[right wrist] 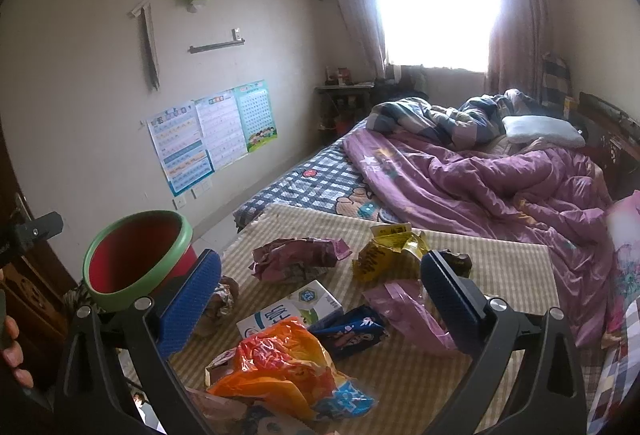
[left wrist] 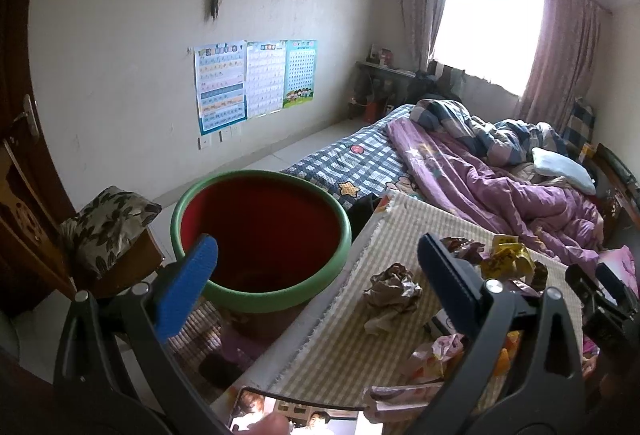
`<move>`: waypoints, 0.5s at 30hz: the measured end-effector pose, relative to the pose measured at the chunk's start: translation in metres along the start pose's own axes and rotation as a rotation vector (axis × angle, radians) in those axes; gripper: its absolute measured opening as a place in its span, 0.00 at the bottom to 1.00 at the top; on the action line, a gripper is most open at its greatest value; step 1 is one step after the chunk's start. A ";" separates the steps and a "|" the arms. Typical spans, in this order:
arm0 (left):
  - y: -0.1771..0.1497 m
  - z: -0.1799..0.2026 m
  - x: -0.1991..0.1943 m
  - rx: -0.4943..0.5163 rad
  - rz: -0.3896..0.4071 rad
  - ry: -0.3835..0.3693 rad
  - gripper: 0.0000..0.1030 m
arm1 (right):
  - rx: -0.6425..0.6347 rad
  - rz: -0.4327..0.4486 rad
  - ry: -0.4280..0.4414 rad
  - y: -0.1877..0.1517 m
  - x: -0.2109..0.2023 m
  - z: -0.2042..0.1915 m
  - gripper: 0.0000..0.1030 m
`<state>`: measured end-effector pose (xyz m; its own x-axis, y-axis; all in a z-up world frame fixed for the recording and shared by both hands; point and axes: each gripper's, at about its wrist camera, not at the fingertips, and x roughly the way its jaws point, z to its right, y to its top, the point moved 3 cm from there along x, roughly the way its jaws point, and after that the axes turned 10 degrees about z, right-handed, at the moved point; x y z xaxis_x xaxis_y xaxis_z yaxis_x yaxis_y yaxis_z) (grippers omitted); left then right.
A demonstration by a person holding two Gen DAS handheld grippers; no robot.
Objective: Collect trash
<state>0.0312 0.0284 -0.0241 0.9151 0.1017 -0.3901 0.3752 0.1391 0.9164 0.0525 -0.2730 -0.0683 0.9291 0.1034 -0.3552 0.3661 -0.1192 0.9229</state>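
On the striped tabletop (right wrist: 500, 267) at the foot of the bed (right wrist: 460, 171), loose trash lies scattered: a crumpled purple-brown wrapper (right wrist: 296, 259), a yellow snack bag (right wrist: 384, 255), a white milk carton (right wrist: 296, 309), a dark blue packet (right wrist: 352, 331), a pink plastic wrapper (right wrist: 400, 311) and, nearest the right wrist camera, an orange plastic bag (right wrist: 280, 367). A red bin with a green rim (left wrist: 260, 235) stands just beside the tabletop's left edge, and what can be seen of its inside looks nearly empty.

Both tools are unloaded. The left gripper (left wrist: 316, 287) hangs with its jaws spread wide, one finger over the bin's rim and the other over the tabletop, close to a crumpled grey-brown paper ball (left wrist: 392, 291). The right gripper (right wrist: 320, 299) is likewise spread, framing the carton and the dark blue packet, with nothing between its blue pads.

Judging by the full tabletop, the collecting has barely begun, and the step in hand looks like choosing a first piece. The next move probably calls for lowering one gripper around a single item, closing on a raised fold, then carrying it over the green rim before letting go. The paper ball seems the easy pick for the left side, being near the bin. Thin film like the orange bag may slip or drag its neighbours along.
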 end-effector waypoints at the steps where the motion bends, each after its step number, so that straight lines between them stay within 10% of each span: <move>1: 0.000 0.000 0.000 0.000 -0.001 0.000 0.95 | -0.002 0.000 0.000 0.000 0.000 0.000 0.93; 15: -0.004 -0.004 0.000 -0.009 -0.002 0.006 0.95 | 0.000 -0.001 0.000 0.001 0.000 0.000 0.93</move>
<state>0.0292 0.0320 -0.0277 0.9134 0.1077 -0.3925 0.3756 0.1484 0.9148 0.0525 -0.2732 -0.0673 0.9287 0.1036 -0.3562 0.3671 -0.1188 0.9226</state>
